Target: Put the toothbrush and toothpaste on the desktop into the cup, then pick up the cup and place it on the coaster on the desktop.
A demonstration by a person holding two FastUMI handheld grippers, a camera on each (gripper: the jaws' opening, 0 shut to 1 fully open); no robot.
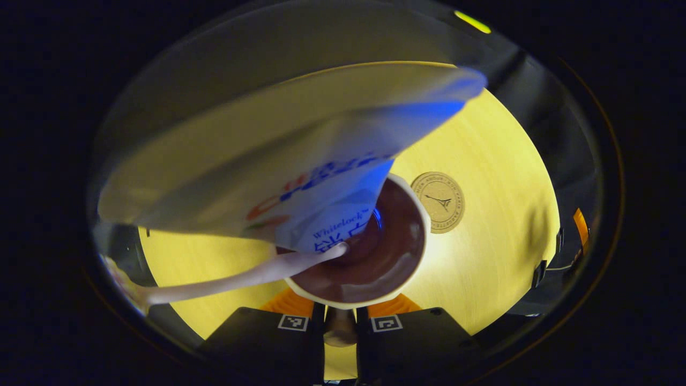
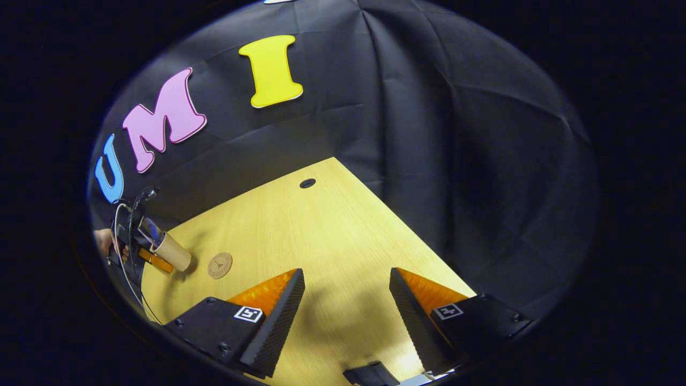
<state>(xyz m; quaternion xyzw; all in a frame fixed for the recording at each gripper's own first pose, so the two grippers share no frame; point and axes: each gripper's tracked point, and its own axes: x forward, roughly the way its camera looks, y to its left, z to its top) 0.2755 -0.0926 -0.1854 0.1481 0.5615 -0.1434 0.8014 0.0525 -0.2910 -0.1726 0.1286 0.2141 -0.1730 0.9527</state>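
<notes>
- In the left gripper view, the left tool (image 1: 341,321) grips the near rim of the cup (image 1: 370,257), one finger on each side of the wall.
- The cup has a dark inside and a pale rim.
- The toothpaste (image 1: 300,177) stands in the cup, its wide flat end looming close to the camera.
- The toothbrush (image 1: 241,276) leans out of the cup toward the left.
- The round coaster (image 1: 438,202) lies on the wooden bench (image 1: 498,257), just beside the cup.
- In the right gripper view, the right tool (image 2: 347,287) is wide open and holds nothing, above the bench.
- Far left there, the left tool holds the cup tilted, near the coaster.
</notes>
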